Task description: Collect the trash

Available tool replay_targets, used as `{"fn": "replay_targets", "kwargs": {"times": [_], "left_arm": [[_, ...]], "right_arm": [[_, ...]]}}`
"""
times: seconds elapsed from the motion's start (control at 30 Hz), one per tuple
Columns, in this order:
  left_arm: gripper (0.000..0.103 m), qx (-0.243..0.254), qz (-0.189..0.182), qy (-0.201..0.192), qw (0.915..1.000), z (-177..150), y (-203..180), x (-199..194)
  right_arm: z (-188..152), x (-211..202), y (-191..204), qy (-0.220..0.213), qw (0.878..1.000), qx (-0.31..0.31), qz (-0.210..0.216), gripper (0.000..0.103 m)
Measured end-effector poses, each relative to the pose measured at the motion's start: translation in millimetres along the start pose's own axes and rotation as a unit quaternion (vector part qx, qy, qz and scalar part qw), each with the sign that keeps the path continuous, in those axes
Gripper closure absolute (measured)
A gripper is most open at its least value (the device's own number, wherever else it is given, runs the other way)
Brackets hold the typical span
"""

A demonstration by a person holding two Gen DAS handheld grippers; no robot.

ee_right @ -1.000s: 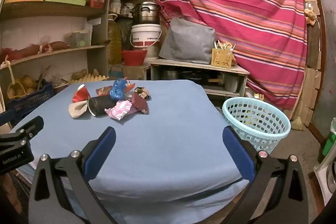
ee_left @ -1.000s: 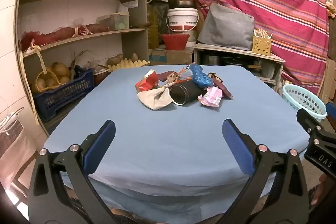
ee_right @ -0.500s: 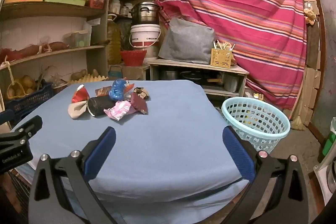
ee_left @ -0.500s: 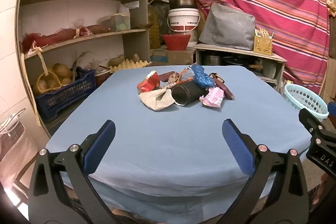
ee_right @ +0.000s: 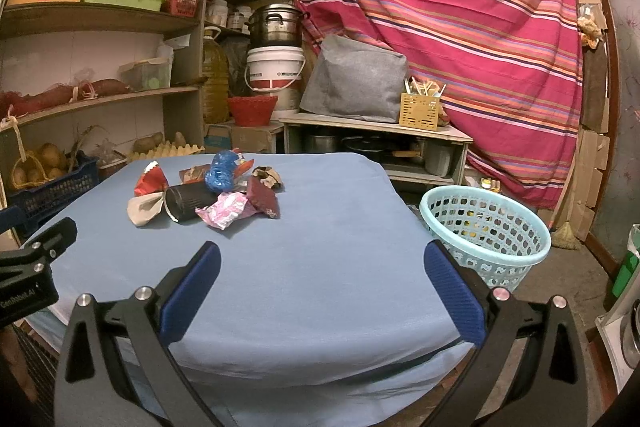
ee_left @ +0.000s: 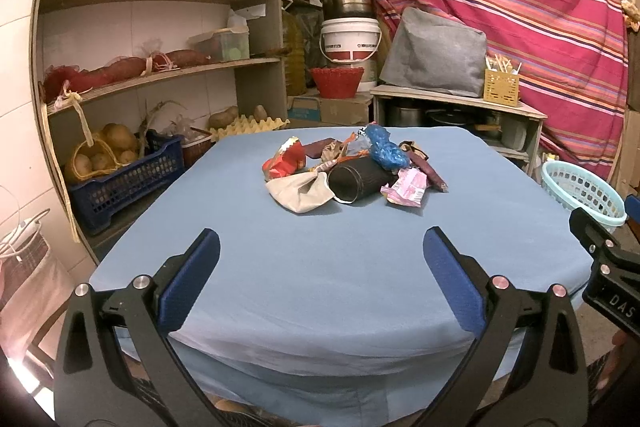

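both grippers are held spread and empty above the near edge of the blue-covered table point(ee_left: 340, 287) — the left gripper point(ee_left: 320, 247) and the right gripper point(ee_right: 320, 259). the trash pile point(ee_left: 352, 171) is heaped mid-table, well apart from both; a black cup point(ee_left: 356, 181) lies tipped within it — the light-blue basket point(ee_right: 486, 231) is seen on the floor beside the table.

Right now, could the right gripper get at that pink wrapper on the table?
Probably yes: the right gripper is open, and only bare blue tablecloth lies between it and the pink wrapper at the pile's near edge.
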State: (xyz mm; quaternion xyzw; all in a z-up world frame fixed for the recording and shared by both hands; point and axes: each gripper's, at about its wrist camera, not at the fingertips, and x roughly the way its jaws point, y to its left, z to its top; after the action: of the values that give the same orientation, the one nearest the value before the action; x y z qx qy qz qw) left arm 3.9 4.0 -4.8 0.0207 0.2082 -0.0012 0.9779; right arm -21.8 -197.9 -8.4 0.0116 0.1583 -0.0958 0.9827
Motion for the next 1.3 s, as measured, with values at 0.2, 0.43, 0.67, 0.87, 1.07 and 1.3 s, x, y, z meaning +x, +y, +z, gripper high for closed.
{"fn": "replay_targets", "kwargs": {"times": [0.2, 0.43, 0.67, 0.87, 1.07, 1.3], "left_arm": [[0.005, 0.0, 0.0, 0.0, 1.0, 1.0, 1.1, 0.3], [0.005, 0.001, -0.002, 0.0, 1.0, 6.0, -1.7, -5.5], [0.005, 0.003, -0.005, -0.001, 1.0, 7.9, -9.1, -6.3], [0.005, 0.002, -0.004, -0.001, 1.0, 7.9, -9.7, -6.3], [0.005, 0.002, -0.004, -0.001, 1.0, 8.1, -10.0, -6.5], [0.005, 0.001, -0.004, -0.001, 1.0, 7.6, -8.9, -6.2]], "right_arm": [[-0.1, 0.4, 0.1, 0.001, 1.0, -0.002, 0.0, 0.004], [2.3, 2.4, -9.5, -0.001, 1.0, -0.001, -0.003, 0.004], [2.4, 3.0, -14.9, -0.001, 1.0, -0.002, -0.004, 0.004], [2.2, 3.5, -14.7, 0.0, 1.0, -0.002, -0.004, 0.004], [1.6, 4.1, -15.7, 0.0, 1.0, -0.002, -0.004, 0.004], [1.7, 4.4, -14.1, 0.001, 1.0, -0.003, -0.004, 0.004]]}}
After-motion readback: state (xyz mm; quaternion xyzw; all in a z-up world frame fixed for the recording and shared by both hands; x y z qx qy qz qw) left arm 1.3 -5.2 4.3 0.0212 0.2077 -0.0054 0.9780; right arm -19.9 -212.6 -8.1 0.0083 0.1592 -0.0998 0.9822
